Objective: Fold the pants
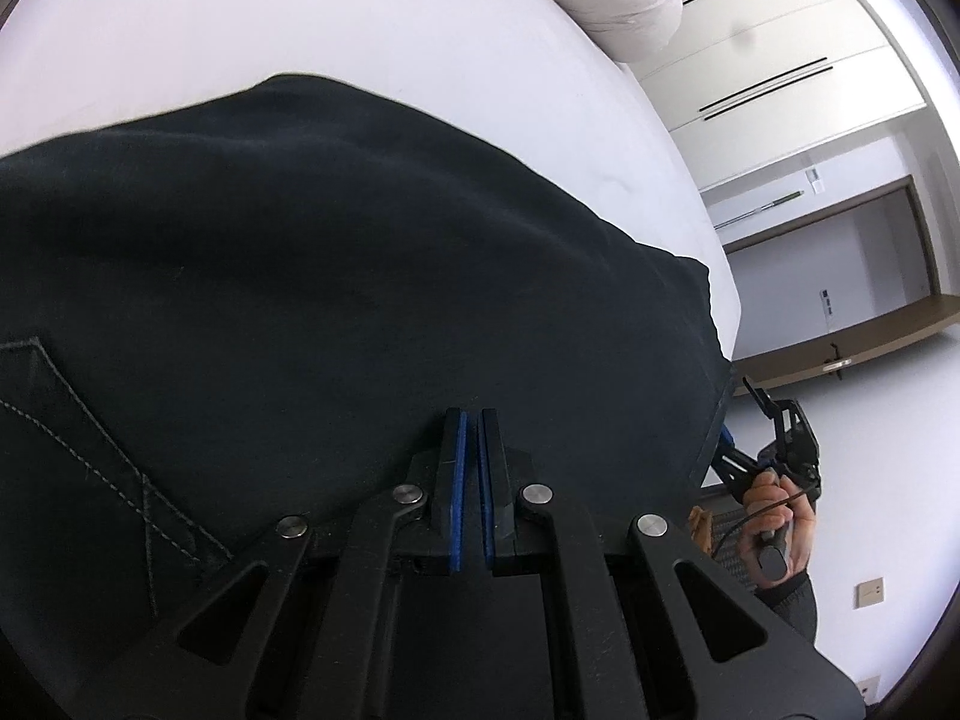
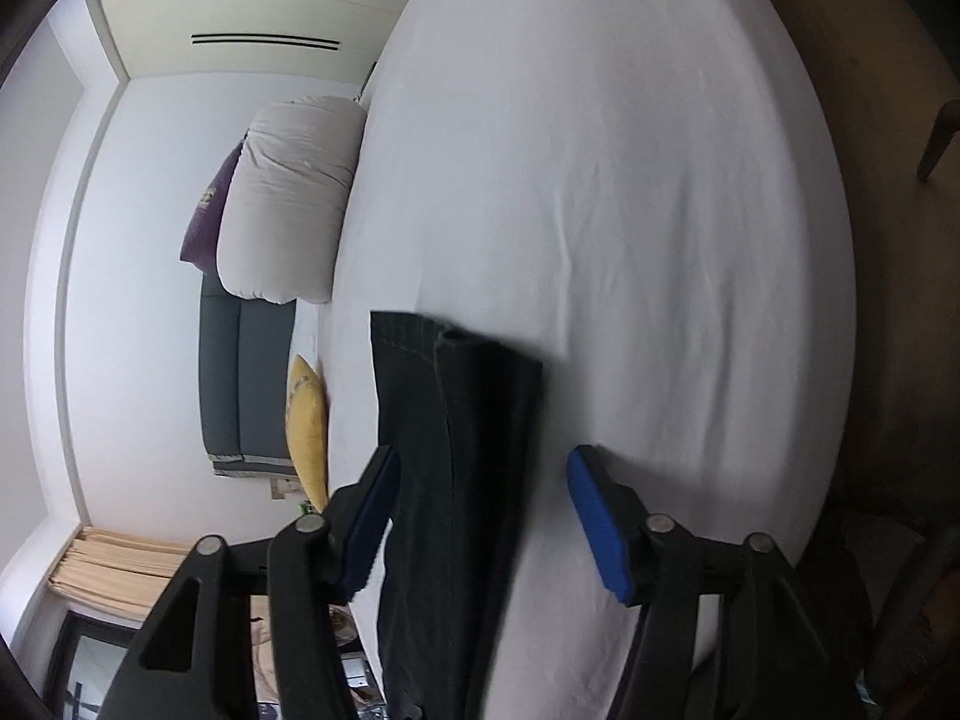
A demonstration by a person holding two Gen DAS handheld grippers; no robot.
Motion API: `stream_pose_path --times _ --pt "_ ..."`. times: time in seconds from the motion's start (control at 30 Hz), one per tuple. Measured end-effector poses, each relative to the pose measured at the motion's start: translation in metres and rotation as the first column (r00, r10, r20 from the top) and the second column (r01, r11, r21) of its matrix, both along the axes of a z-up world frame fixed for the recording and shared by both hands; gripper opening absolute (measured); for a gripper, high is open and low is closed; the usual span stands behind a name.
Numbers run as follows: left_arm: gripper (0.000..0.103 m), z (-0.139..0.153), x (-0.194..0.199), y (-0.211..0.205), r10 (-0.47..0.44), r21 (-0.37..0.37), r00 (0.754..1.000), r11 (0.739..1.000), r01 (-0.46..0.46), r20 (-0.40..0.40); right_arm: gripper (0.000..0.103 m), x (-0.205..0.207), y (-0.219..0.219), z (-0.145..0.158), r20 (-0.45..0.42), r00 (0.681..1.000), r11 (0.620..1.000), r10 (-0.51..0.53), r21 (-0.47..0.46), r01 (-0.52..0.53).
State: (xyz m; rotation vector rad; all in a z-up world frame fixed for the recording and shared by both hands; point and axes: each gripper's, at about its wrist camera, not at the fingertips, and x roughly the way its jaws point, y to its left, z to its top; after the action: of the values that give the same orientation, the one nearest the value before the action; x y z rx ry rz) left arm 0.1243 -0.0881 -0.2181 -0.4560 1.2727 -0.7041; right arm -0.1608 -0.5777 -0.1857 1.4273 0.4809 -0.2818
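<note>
Dark pants (image 1: 330, 270) lie bunched on the white bed sheet (image 1: 300, 18) and fill most of the left wrist view; pocket stitching (image 1: 78, 420) shows at the left. My left gripper (image 1: 471, 420) is shut, its blue pads almost together with the dark cloth drawn up to the tips. In the right wrist view a narrow folded strip of the pants (image 2: 456, 480) runs up between the fingers of my right gripper (image 2: 483, 462). That gripper stands open, and its pads are clear of the cloth. The right gripper (image 1: 756, 420) and the hand holding it also show beside the bed edge.
A white rolled duvet (image 2: 288, 198), a purple cushion (image 2: 210, 210) and a yellow cushion (image 2: 306, 426) sit at the bed's head by a grey headboard (image 2: 240, 378). White wardrobe doors (image 1: 780, 60) stand beyond the bed. Bare sheet (image 2: 630, 210) stretches past the pants.
</note>
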Motion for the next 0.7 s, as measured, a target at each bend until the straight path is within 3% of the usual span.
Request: stream_pose_path --times 0.07,0.13,0.2,0.4,0.63,0.7 --pt "0.004 0.000 -0.003 0.010 0.001 0.000 1.000 1.000 -0.001 0.002 0.044 0.002 -0.005 0.001 0.036 0.999 1.000 0.011 0.004 -0.011" --pt "0.004 0.000 -0.005 0.012 -0.004 0.010 1.000 1.000 0.004 0.012 0.041 0.007 -0.005 0.001 0.064 0.998 0.999 0.027 0.017 -0.028" --pt "0.004 -0.004 0.000 -0.013 -0.004 0.016 1.000 1.000 0.004 0.015 0.041 0.016 -0.005 0.003 0.064 0.997 0.999 0.042 0.003 -0.042" --pt "0.004 -0.007 -0.003 -0.012 -0.007 0.014 1.000 1.000 0.007 0.022 0.037 0.027 -0.014 -0.017 0.114 0.993 0.997 0.011 0.077 -0.020" --pt "0.004 -0.007 -0.003 -0.012 -0.003 0.011 1.000 1.000 0.003 0.022 0.013 0.042 -0.018 -0.023 0.138 0.990 0.997 -0.010 0.082 -0.001" --pt "0.004 -0.008 -0.003 -0.012 -0.001 0.009 1.000 1.000 0.001 0.022 0.011 0.043 -0.019 -0.023 0.133 0.991 0.997 -0.015 0.074 0.006"
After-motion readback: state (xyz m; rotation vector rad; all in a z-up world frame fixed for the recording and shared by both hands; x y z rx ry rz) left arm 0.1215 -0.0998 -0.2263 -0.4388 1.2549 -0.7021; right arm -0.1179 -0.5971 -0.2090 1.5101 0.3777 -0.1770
